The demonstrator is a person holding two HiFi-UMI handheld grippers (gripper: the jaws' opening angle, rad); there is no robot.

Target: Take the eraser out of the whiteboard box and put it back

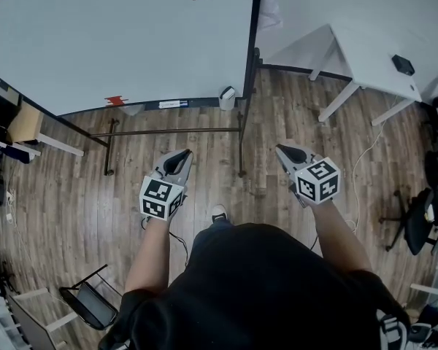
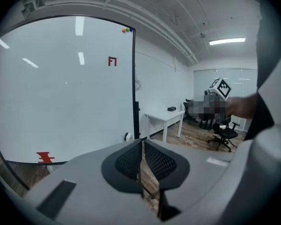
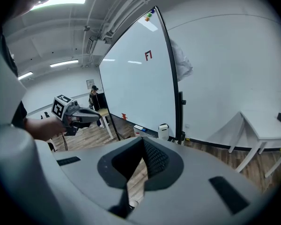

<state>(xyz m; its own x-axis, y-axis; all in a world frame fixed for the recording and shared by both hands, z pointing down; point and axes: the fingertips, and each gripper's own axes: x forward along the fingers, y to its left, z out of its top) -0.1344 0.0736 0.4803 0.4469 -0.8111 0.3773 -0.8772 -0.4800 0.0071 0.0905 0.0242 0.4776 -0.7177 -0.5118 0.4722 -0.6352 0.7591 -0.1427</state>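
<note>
Hovering above the wood-plank floor, left tool and right tool hold their mesh-textured jaws pressed together, empty. The small white whiteboard box sits at the glossy whiteboard's lower right corner; the eraser is too small to make out.

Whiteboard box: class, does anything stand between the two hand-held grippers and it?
Nothing visible does. Open air over wooden floor separates the left hand-held gripper and right hand-held gripper from the whiteboard box; only the stand's black foot lies low on the floor.
</note>
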